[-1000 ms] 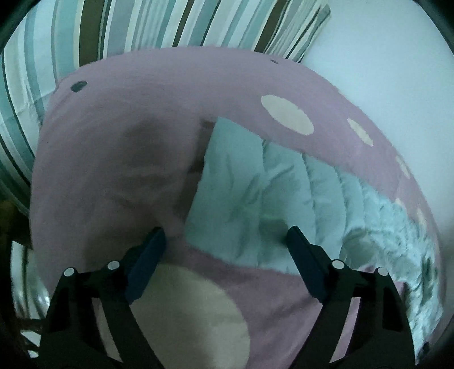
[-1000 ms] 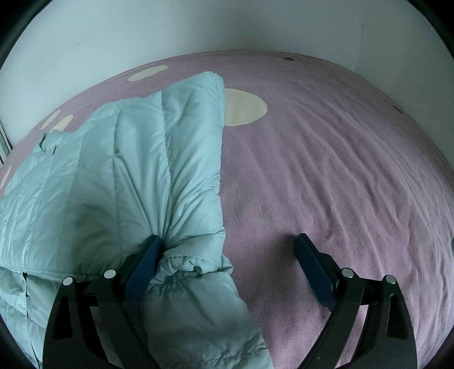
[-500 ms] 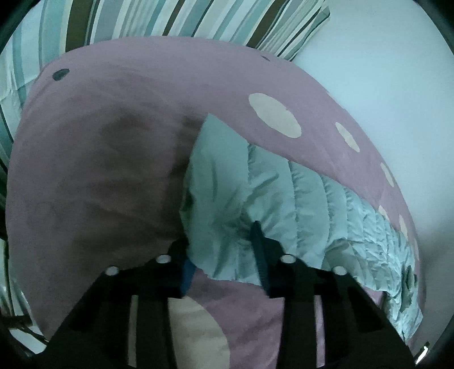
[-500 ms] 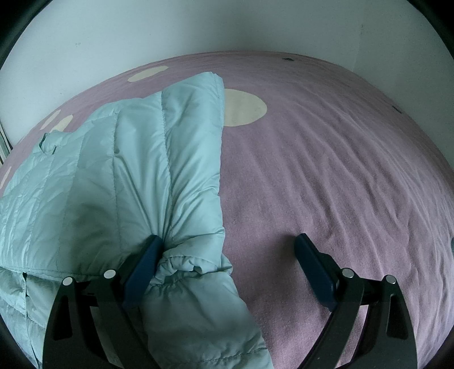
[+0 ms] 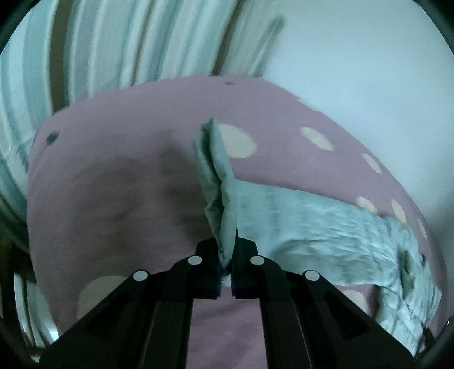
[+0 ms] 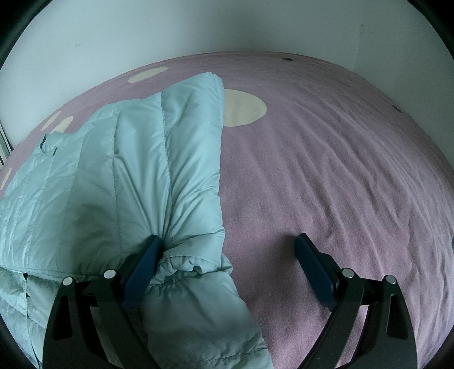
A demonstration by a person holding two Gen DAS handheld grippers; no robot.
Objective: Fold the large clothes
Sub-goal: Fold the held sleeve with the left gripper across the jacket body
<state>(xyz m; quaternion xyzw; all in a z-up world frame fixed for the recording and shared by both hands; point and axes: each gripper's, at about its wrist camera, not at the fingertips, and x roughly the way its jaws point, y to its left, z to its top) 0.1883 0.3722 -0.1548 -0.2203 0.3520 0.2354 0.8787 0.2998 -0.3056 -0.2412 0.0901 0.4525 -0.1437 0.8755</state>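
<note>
A pale blue quilted puffer jacket [image 6: 119, 176] lies on a purple bed cover [image 6: 326, 159] with cream dots. My left gripper [image 5: 226, 266] is shut on an edge of the jacket [image 5: 224, 204] and holds that edge lifted off the bed, so the fabric stands up in a fold. The rest of the jacket trails to the right [image 5: 326, 224]. My right gripper [image 6: 227, 255] is open, low over the bed, straddling the jacket's cuffed sleeve end [image 6: 187, 261]. Its left finger touches the sleeve.
A white wall [image 6: 198, 25] runs behind the bed. A striped teal, white and brown curtain or bedding [image 5: 113, 48] fills the upper left in the left wrist view. The purple cover stretches bare to the right of the jacket.
My left gripper closed on the jacket's edge and lifted it up off the bed. My right gripper has stayed in place, open.
</note>
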